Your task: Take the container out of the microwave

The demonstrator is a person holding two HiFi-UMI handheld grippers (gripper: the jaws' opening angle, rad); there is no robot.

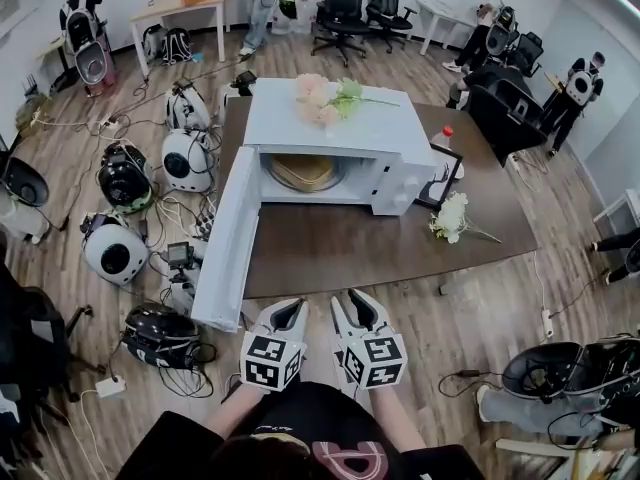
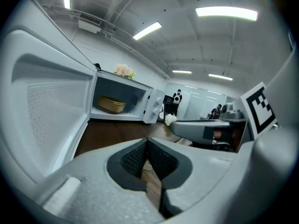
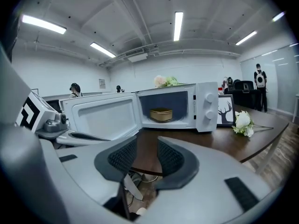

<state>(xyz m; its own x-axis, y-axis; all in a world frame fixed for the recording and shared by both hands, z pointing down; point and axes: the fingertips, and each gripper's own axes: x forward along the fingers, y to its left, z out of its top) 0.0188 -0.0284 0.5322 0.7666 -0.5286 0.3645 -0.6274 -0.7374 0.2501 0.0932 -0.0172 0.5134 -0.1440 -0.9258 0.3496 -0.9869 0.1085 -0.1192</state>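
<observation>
While the brown table [image 1: 400, 253] carries the white microwave [image 1: 340, 118] with its door [image 1: 225, 238] swung wide to our left, the gold container [image 1: 303, 172] sits inside the cavity, its long side across the opening. It lies straight ahead, well apart from both grippers. Our left gripper [image 1: 285, 308], more nearly in line, has jaws together; our right gripper [image 1: 355, 306] holds them apart, empty, so we judge it readier

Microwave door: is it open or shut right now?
Open. In the head view the microwave door stands swung wide out to the left, leaving the gold container inside in plain sight.
</observation>
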